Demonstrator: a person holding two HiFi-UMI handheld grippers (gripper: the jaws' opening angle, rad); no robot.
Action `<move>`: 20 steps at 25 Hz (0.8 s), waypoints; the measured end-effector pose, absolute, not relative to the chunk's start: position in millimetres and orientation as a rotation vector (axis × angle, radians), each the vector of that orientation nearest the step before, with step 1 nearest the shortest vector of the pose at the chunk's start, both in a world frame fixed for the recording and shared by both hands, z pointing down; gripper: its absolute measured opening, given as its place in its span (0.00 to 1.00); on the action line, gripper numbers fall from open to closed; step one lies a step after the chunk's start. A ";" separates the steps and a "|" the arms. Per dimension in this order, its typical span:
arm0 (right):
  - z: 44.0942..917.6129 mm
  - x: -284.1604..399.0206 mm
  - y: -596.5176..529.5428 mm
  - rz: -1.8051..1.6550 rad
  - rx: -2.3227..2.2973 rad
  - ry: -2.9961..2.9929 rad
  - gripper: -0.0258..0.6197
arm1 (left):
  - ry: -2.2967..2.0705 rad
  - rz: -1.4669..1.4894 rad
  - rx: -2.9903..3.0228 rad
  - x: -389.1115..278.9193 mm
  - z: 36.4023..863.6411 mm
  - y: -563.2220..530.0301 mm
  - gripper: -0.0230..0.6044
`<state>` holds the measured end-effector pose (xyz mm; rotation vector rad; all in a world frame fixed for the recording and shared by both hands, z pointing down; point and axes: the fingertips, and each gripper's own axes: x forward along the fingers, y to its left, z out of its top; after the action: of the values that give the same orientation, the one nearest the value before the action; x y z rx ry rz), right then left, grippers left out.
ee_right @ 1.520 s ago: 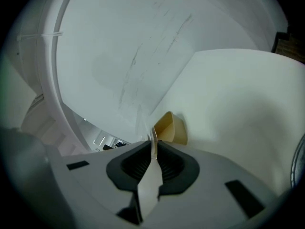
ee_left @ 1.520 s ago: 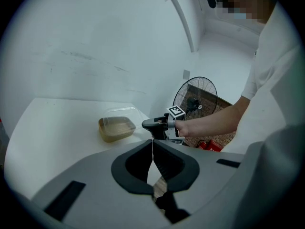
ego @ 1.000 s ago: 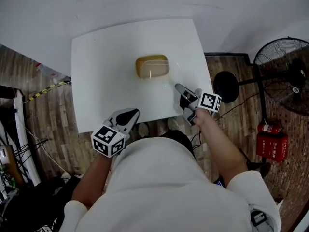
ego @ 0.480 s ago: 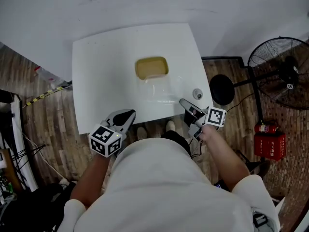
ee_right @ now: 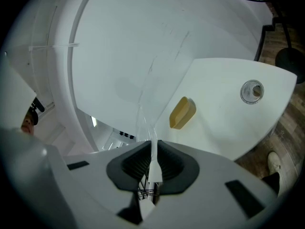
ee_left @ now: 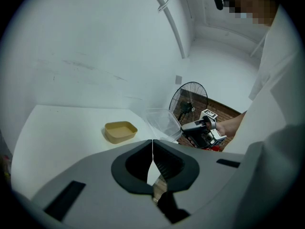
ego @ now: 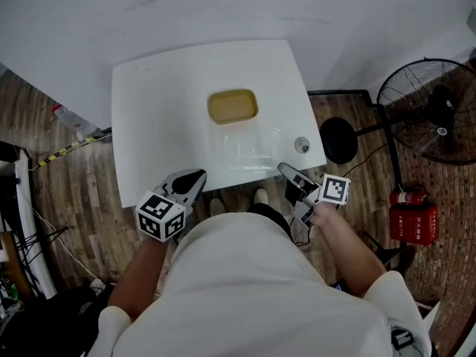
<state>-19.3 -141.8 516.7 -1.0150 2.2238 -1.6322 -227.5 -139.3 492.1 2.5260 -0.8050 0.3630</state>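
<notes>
A shallow tan container [ego: 233, 106] sits uncovered on the white table [ego: 149, 110]. Just in front of it a clear plastic lid [ego: 251, 149] hangs low over the table, and my right gripper [ego: 283, 169] is shut on its near right edge. In the right gripper view the lid [ee_right: 147, 99] rises from the shut jaws of my right gripper [ee_right: 154, 147], with the tan container [ee_right: 182, 112] beyond. My left gripper [ego: 198, 177] hovers at the table's front edge, shut and holding nothing. The left gripper view shows the container [ee_left: 120, 131], the lid [ee_left: 164, 123] and the right gripper [ee_left: 202, 128].
A small round metal fitting [ego: 302, 145] lies near the table's right front corner, close to the lid. A standing fan [ego: 439, 110] and a red extinguisher [ego: 409, 214] are on the wooden floor to the right. A white wall [ee_left: 95, 56] backs the table.
My right gripper has drawn back toward the table's front right with the clear lid, which has come off the tan container. The left gripper has barely moved.
</notes>
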 end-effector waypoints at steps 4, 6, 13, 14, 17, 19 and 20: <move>517.3 -20.7 -142.7 -1.634 -1.013 2.218 0.11 | -0.805 0.367 2.522 -228.9 493.9 -140.2 0.07; 515.8 -22.6 -141.0 -1.625 -1.006 2.227 0.11 | -0.805 0.368 2.520 -230.3 494.6 -138.8 0.07; 517.0 -19.5 -144.4 -1.637 -1.011 2.214 0.11 | -0.809 0.373 2.505 -230.7 497.0 -141.6 0.07; 516.8 -18.7 -145.5 -1.636 -1.011 2.217 0.11 | -0.809 0.373 2.502 -230.6 497.1 -142.5 0.07; 515.8 -19.3 -146.6 -1.627 -1.004 2.233 0.11 | -0.810 0.377 2.496 -230.9 498.6 -143.4 0.07; 515.6 -20.3 -146.8 -1.625 -0.998 2.238 0.11 | -0.809 0.378 2.495 -230.8 499.8 -143.0 0.07; 515.8 -20.6 -146.9 -1.626 -0.996 2.237 0.11 | -0.809 0.377 2.495 -230.6 500.3 -142.8 0.07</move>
<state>-20.6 -146.9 515.8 -0.9963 2.2373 -1.6257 -230.6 -142.8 500.3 2.4952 -0.8086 0.3769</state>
